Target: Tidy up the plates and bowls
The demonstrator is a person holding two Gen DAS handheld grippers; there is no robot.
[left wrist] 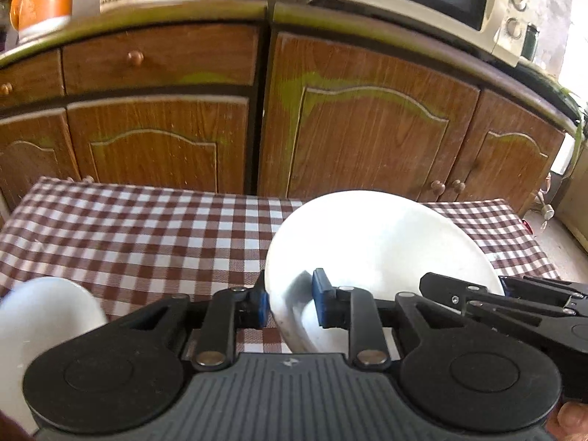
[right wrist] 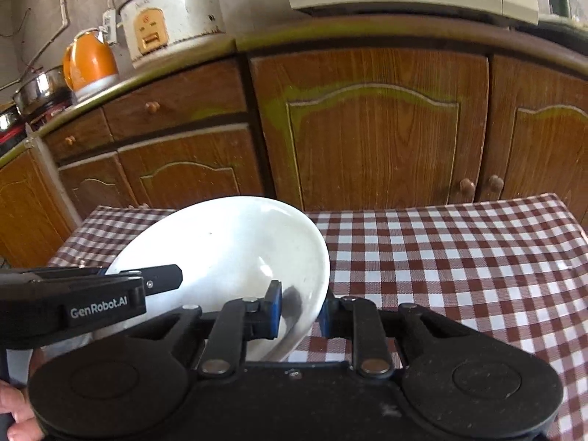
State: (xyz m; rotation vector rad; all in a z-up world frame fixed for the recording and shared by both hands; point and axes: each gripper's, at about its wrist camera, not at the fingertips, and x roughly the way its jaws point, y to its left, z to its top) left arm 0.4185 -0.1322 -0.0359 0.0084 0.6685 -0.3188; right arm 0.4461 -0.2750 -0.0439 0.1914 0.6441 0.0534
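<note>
Gripping the white bowl (left wrist: pixel 371 242) from both sides, the left gripper (left wrist: pixel 290 303) and right gripper (right wrist: pixel 301 310) each pinch its rim between nearly closed jaws. The bowl hangs above the checked surface (left wrist: pixel 147 228), tilted, its open side turned toward the cameras. Another white bowl (left wrist: pixel 40 316) sits low on the left, blurry.

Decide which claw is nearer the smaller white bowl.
Left. The left claw, gripping one side of the big bowl, sits right beside the smaller bowl; the right claw grips the big bowl's opposite side, farther away.
</note>
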